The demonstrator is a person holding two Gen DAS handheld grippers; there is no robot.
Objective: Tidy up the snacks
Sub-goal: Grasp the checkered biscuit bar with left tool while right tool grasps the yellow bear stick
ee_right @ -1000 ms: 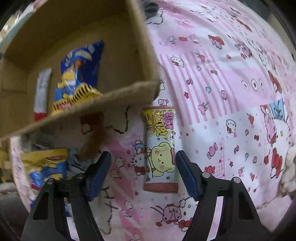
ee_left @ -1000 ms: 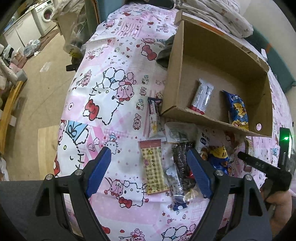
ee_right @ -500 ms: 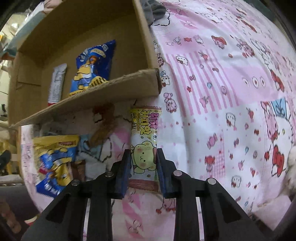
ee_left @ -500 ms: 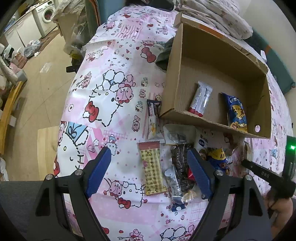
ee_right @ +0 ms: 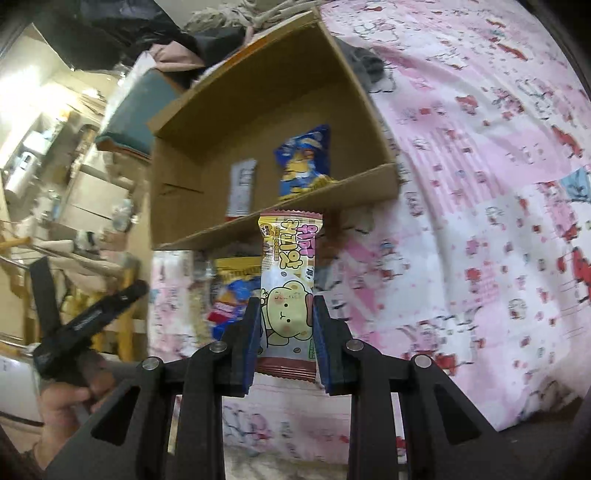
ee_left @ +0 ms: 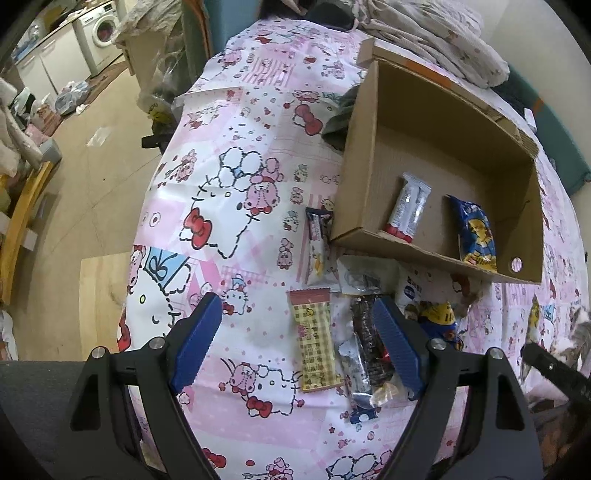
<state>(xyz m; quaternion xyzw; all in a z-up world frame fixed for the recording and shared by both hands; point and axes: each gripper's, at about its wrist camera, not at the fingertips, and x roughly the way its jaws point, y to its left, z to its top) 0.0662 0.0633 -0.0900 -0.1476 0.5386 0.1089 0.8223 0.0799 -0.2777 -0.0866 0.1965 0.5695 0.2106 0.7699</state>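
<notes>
My right gripper (ee_right: 286,321) is shut on a pink-and-yellow cartoon snack pack (ee_right: 288,280) and holds it lifted, upright, in front of the cardboard box (ee_right: 258,118). The box holds a blue chip bag (ee_right: 304,162) and a white bar (ee_right: 242,188). My left gripper (ee_left: 299,339) is open above a pile of loose snacks in front of the box (ee_left: 454,122): a checkered wafer pack (ee_left: 316,347), a dark cookie pack (ee_left: 367,339) and a clear wrapper (ee_left: 354,369). The box's white bar (ee_left: 408,208) and blue bag (ee_left: 474,234) show here too.
A Hello Kitty sheet (ee_left: 229,192) covers the bed. A long slim snack (ee_left: 317,240) lies by the box's left corner. A yellow-blue bag (ee_right: 236,288) lies below the box. Folded bedding (ee_left: 436,33) sits behind the box. The floor (ee_left: 92,147) drops off to the left.
My right gripper closed on the cartoon snack pack and lifted it off the sheet toward the box front. The left gripper stayed open and barely shifted.
</notes>
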